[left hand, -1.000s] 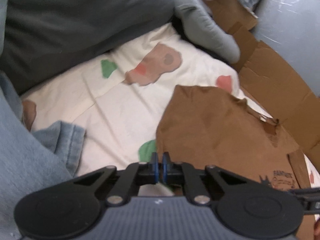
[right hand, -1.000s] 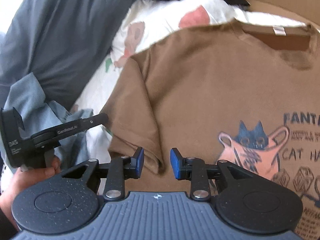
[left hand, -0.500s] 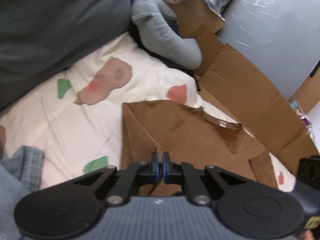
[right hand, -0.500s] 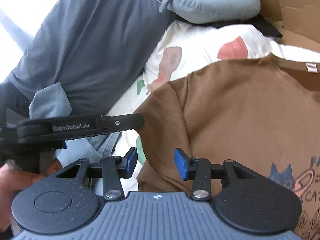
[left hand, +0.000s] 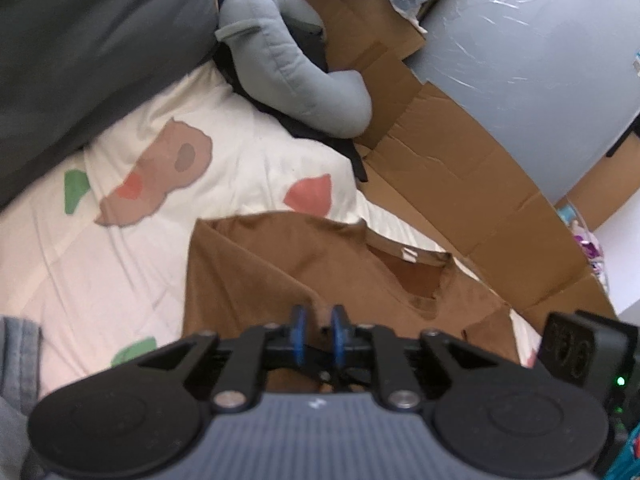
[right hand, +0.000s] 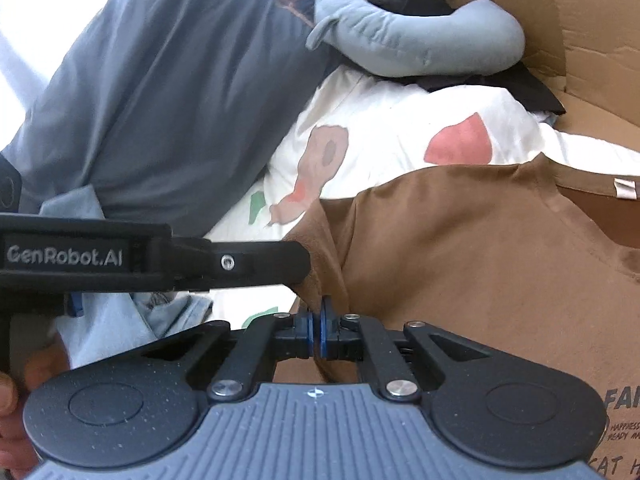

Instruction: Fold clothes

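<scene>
Left to right: the left gripper point(left hand: 318, 336) hangs over the folded-in sleeve edge of the brown T-shirt point(left hand: 304, 264). Its jaws have just been opening and stand slightly apart w/ a clear gap, pads not pressing on cloth (fabric shows in the gap, but whether beneath or between the pads I can't tell).

The shirt lies flat on the cream printed bedsheet point(left hand: 248, 152), collar away from the person, long axis running collar-to-hem.

The right gripper point(right hand: 320, 334) sits just beside the left one, at the same sleeve fold. Its jaws have just closed and pinch the brown fabric edge.

So the grip is now w/ the right hand. Judging from this, the rest of the shirt lies to the right of both grippers, so a fold would carry that edge rightward across the body.
</scene>
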Available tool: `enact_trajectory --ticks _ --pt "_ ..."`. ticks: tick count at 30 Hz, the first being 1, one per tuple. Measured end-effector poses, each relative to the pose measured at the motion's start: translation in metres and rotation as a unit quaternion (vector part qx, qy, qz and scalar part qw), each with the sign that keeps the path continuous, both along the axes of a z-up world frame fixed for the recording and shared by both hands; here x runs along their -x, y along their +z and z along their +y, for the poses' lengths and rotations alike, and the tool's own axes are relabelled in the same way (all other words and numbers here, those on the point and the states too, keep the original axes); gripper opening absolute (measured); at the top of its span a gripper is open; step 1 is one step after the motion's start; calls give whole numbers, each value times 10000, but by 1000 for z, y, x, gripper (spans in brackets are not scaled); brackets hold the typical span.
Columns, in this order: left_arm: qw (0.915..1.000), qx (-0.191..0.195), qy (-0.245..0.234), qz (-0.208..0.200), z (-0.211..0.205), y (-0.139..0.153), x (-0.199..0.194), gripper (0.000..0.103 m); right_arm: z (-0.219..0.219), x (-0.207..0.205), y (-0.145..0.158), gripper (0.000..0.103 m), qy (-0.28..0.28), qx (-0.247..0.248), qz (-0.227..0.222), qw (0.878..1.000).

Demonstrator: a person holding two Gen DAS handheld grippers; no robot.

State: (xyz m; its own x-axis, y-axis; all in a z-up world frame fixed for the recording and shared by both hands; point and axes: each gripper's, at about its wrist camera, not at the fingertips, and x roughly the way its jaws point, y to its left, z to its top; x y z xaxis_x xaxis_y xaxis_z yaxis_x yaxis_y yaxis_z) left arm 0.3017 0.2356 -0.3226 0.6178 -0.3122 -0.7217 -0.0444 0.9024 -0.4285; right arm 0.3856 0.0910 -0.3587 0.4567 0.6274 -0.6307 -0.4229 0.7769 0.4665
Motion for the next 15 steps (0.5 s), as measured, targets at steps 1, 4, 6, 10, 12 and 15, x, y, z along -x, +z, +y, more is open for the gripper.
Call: enact_trajectory --ticks 1,4,6,10,12,15 --pt "10000 -21 -6 -13 0 1 -2 22 -1 -1 0 2 -18 6 0 10000" --pt "9999 -167 34 -12 4 3 -11 28 -6 -5 -1 2 -61 -66 72 9999" --pt "9995 -294 67 -26 8 4 -18 36 -10 -7 -1 2 -111 -98 122 9998" --pt "9974 -696 182 -38 18 -1 -36 50 -18 -11 -4 1 -237 -131 234 9994" --pt "9965 -765 332 10 27 -6 -45 50 -24 -13 -5 1 -345 -128 297 9989" --pt "9958 -811 416 106 34 -14 -62 51 -33 -15 -8 1 -528 -134 416 9977"
